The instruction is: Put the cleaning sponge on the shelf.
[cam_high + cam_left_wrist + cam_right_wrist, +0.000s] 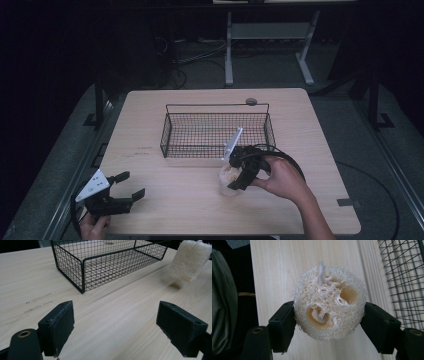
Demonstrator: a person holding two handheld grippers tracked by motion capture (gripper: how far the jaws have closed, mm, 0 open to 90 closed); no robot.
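Note:
A pale, fibrous loofah piece (329, 302) sits between the jaws of my right gripper (329, 322), which is shut on it from both sides. From above, that gripper (239, 172) holds the loofah (228, 175) just off the table, in front of the black wire basket (169, 131). The left gripper view catches the loofah (190, 260) hanging at the upper right, with its shadow on the wood below. My left gripper (127, 186) rests near the table's front left corner, jaws wide open and holding nothing; its pads (58, 325) frame bare wood.
The wire basket (82, 267) stands at the middle back of the light wooden table (160, 170) with nothing in it. A small round disc (251, 101) lies behind the basket near the far edge. Beyond the table are a grey frame's legs (229, 60) and cables on the floor.

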